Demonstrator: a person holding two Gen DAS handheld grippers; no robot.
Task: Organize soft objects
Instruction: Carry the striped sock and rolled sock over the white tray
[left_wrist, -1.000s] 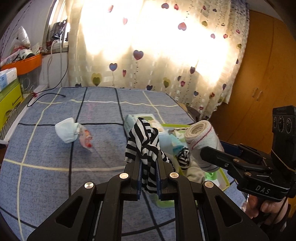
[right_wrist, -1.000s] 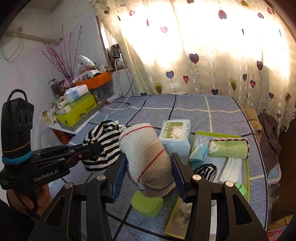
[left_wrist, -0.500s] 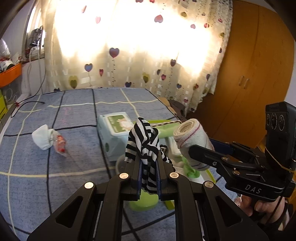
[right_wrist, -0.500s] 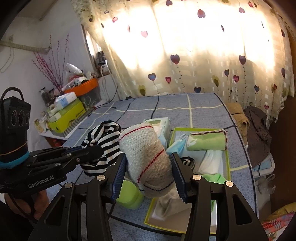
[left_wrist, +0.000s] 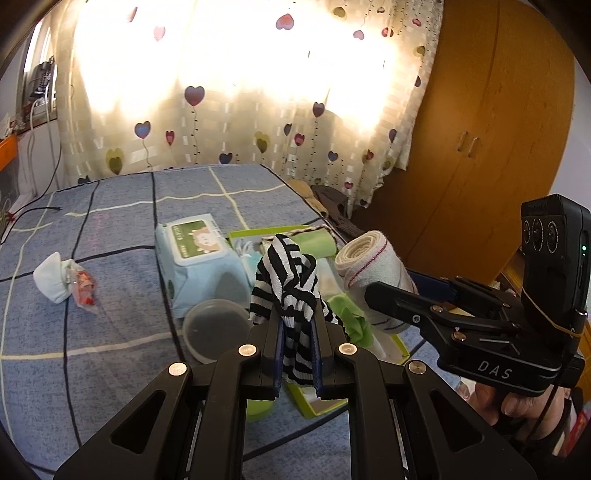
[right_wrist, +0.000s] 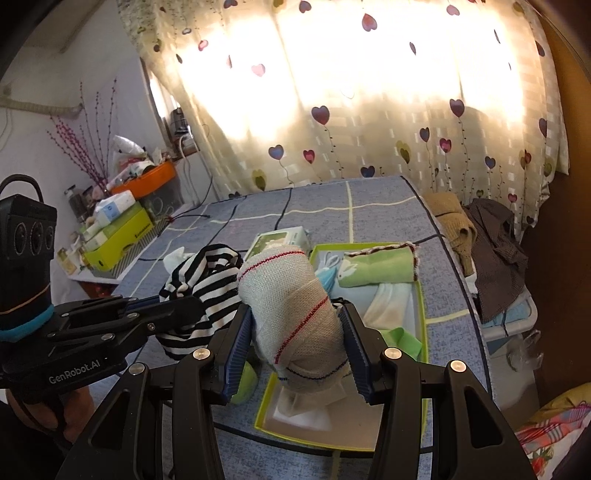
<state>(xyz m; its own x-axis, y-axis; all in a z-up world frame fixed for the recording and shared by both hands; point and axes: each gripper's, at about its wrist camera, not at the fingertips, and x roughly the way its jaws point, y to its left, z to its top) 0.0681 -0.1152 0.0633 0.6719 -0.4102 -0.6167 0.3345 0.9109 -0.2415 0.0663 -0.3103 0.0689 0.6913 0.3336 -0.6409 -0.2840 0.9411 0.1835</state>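
My left gripper (left_wrist: 297, 332) is shut on a black-and-white striped cloth (left_wrist: 286, 277), which stands up between the blue pads; the same striped cloth (right_wrist: 201, 280) shows at the left in the right wrist view. My right gripper (right_wrist: 295, 332) is shut on a rolled beige cloth with red lines (right_wrist: 291, 310); from the left wrist that roll (left_wrist: 369, 266) sits at the right. Both hang above a green-rimmed tray (right_wrist: 421, 295) that holds a folded green towel (right_wrist: 380, 267) and pale cloths.
A wet-wipes pack (left_wrist: 192, 251) and a round lidded tub (left_wrist: 216, 328) lie left of the tray on the blue checked bed cover (left_wrist: 110, 332). A small white bundle (left_wrist: 51, 277) lies farther left. Clothes (right_wrist: 495, 240) hang off the bed's right edge. Shelf clutter (right_wrist: 122, 221) stands left.
Both grippers have moved to the right across the bed with their cloths, from beside the tray to over it. Neither grip has changed.
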